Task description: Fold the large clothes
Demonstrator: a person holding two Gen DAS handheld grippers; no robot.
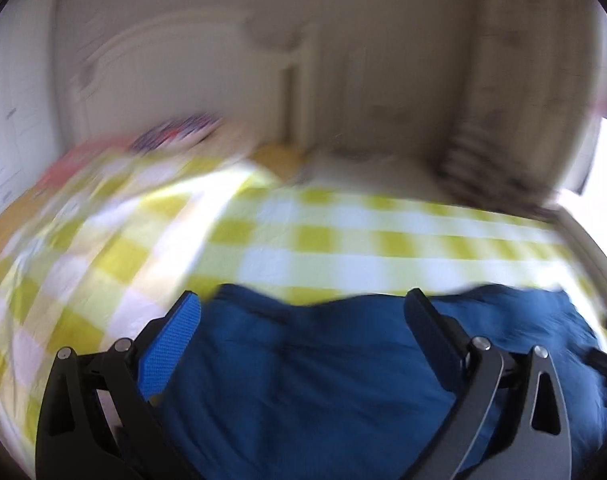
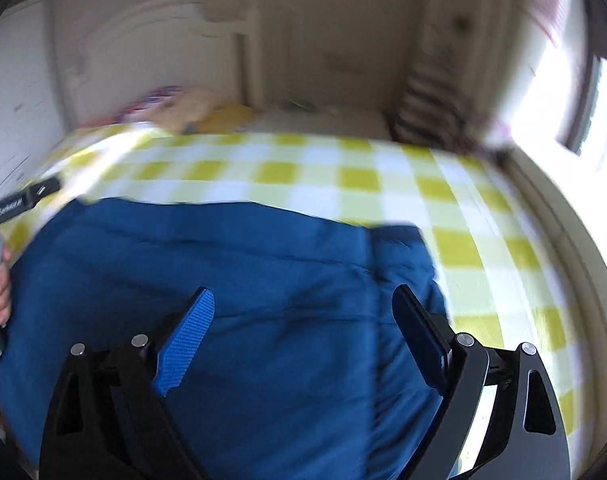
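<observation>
Checked bedspread (image 2: 359,180) under blue garment (image 2: 223,280), headboard (image 2: 151,52) behind

1. Blue garment (image 2: 231,288): soft matt cloth, creased and lightly puffed.
2. Bed cover (image 2: 343,176): matt woven cloth, yellow-and-white check; pattern blurred.
3. Left gripper (image 1: 303,312): matt black plastic-looking frame, bright metal pins at pivots; finger pad (image 1: 171,348) blue, ribbed, rubbery.
4. Right gripper (image 2: 303,304): same finish; pad (image 2: 187,340) blue, finely ribbed.
5. Headboard (image 2: 163,48): smooth, cream, painted look.
</observation>
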